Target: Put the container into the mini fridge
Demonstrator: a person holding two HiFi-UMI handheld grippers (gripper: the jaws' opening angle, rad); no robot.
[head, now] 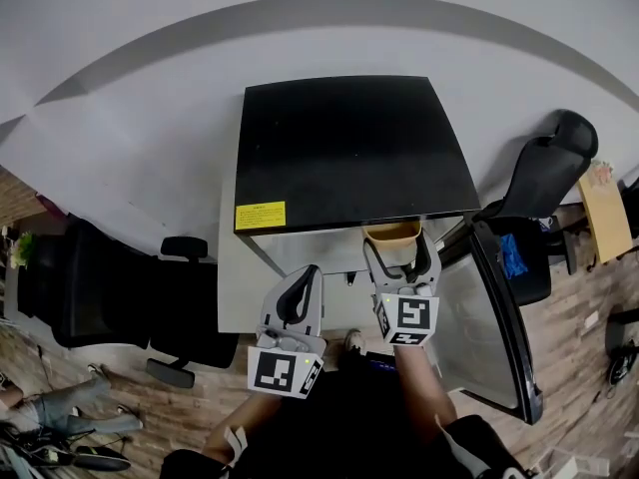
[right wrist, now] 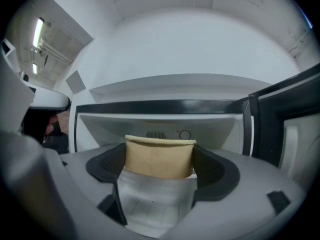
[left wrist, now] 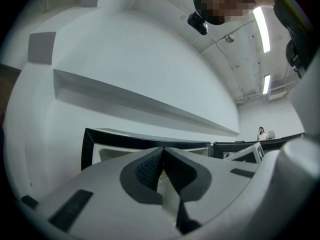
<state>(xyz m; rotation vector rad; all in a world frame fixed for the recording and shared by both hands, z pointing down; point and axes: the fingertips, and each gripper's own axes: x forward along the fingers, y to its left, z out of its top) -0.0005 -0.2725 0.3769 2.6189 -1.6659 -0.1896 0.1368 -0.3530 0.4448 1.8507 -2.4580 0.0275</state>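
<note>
A black-topped mini fridge [head: 349, 153] stands against the white wall, its door [head: 494, 312] swung open to the right. My right gripper [head: 399, 252] is shut on a tan paper container [head: 392, 234] and holds it at the fridge's open front. In the right gripper view the container [right wrist: 159, 156] sits between both pads, with the white fridge interior [right wrist: 160, 121] straight behind it. My left gripper [head: 298, 292] hangs lower left of the opening, jaws shut with nothing between them. The left gripper view shows its closed jaws and the fridge's top edge [left wrist: 145, 141] beyond.
A black office chair [head: 120, 287] stands left of the fridge, and another black chair [head: 544, 183] stands to the right behind the open door. The floor is wood-patterned. A brown paper bag [head: 606, 213] leans at the far right.
</note>
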